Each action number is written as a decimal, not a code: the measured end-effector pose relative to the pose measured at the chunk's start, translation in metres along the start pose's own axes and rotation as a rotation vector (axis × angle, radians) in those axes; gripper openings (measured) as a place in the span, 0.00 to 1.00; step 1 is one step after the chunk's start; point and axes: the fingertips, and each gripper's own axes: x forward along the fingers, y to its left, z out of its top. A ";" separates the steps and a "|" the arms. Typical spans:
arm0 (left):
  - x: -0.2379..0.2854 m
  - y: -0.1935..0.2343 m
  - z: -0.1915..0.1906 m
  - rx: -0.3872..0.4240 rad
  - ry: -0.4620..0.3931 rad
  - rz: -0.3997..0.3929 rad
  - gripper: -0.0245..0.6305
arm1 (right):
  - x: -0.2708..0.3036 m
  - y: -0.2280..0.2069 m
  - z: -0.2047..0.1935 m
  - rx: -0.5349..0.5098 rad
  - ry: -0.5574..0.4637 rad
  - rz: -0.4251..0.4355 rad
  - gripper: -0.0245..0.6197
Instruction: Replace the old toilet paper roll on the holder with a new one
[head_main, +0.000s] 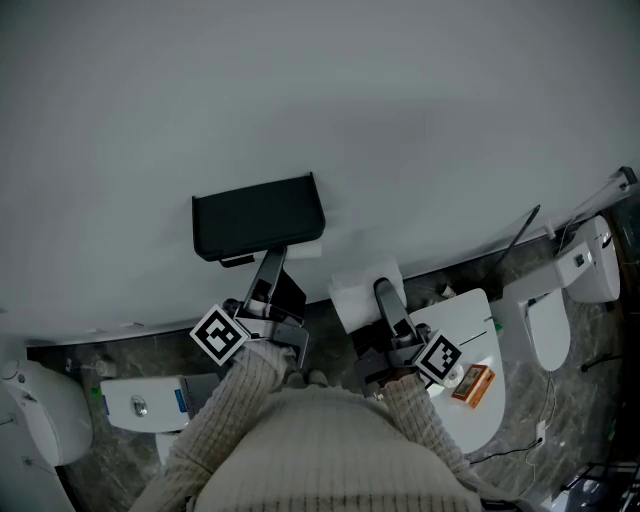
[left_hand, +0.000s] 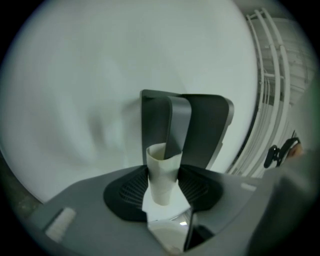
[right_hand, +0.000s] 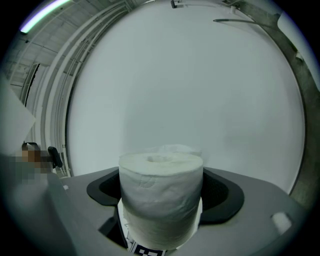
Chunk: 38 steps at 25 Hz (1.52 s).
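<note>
A black toilet paper holder (head_main: 257, 215) hangs on the white wall. My left gripper (head_main: 268, 262) reaches up to its underside. In the left gripper view the old roll, a bare squashed cardboard tube (left_hand: 162, 172), stands between the jaws, which pinch it. The holder's grey bar (left_hand: 177, 125) runs into the tube's top, with the black holder (left_hand: 207, 130) behind. My right gripper (head_main: 385, 290) is to the right of the holder and shut on a full white toilet paper roll (right_hand: 161, 200), also seen from above as the white roll (head_main: 362, 290).
Below are a toilet tank (head_main: 140, 405) at the left, a white toilet lid (head_main: 470, 415) bearing an orange box (head_main: 472, 383), and another toilet (head_main: 555, 320) at the right on a dark marble floor. A white rail rack (left_hand: 272, 90) is right of the holder.
</note>
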 end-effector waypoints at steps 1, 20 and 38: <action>0.002 0.001 -0.002 -0.004 0.008 -0.001 0.31 | -0.001 0.000 0.002 -0.003 -0.010 -0.002 0.72; 0.027 0.006 -0.058 -0.081 0.178 -0.027 0.31 | -0.043 0.001 0.035 -0.044 -0.178 -0.048 0.72; 0.008 0.014 -0.100 -0.130 0.285 0.009 0.31 | -0.080 0.003 0.049 -0.057 -0.291 -0.080 0.72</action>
